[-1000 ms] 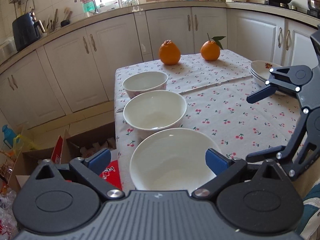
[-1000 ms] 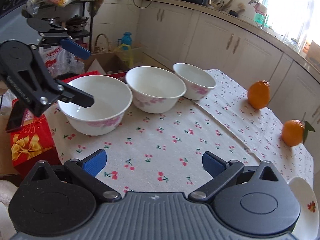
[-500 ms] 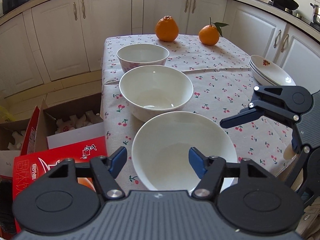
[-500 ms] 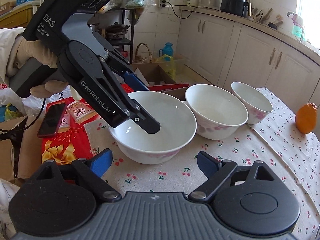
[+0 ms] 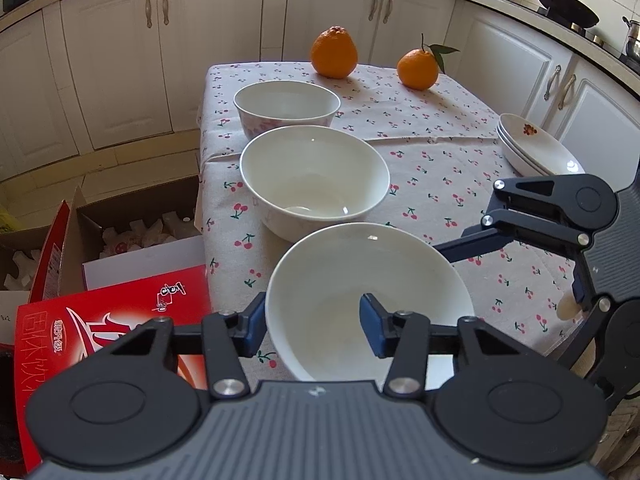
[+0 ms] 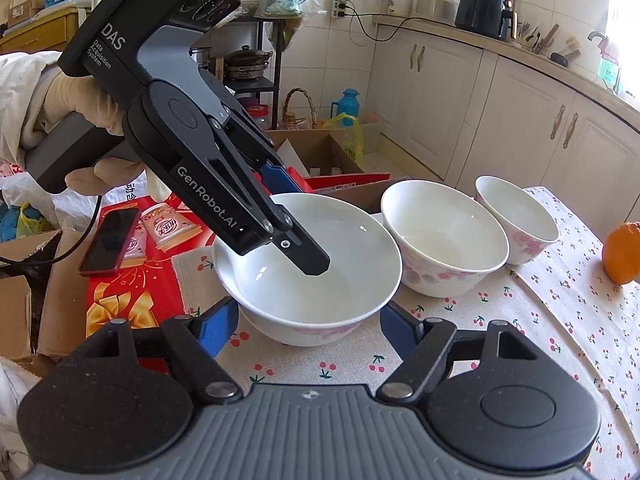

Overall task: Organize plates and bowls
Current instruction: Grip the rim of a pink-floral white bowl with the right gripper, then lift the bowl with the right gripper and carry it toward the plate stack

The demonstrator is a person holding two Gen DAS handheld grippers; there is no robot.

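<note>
Three white bowls stand in a row on the cherry-print tablecloth (image 5: 440, 160). The large bowl (image 5: 368, 300) is nearest, then a middle bowl (image 5: 316, 176) and a small bowl (image 5: 286, 100). My left gripper (image 5: 311, 330) is shut on the large bowl's rim, one pad inside and one outside; the right wrist view shows the same grip of the left gripper (image 6: 298, 220) on the large bowl (image 6: 308, 272). My right gripper (image 6: 307, 326) straddles that bowl's near side with its jaws closing and its pads close beside the wall. A stack of plates (image 5: 536, 148) sits at the table's right edge.
Two oranges (image 5: 334, 54) (image 5: 418, 66) lie at the far end of the table. Left of the table, on the floor, are a red box (image 5: 100, 340) and an open cardboard box (image 5: 132, 216). A phone (image 6: 108, 246) lies on the red box. A gloved hand (image 6: 76, 100) holds the left gripper.
Both grippers have come in on the nearest bowl. The left jaws went from wide open to shut on its rim. The right jaws have narrowed around its near side.
</note>
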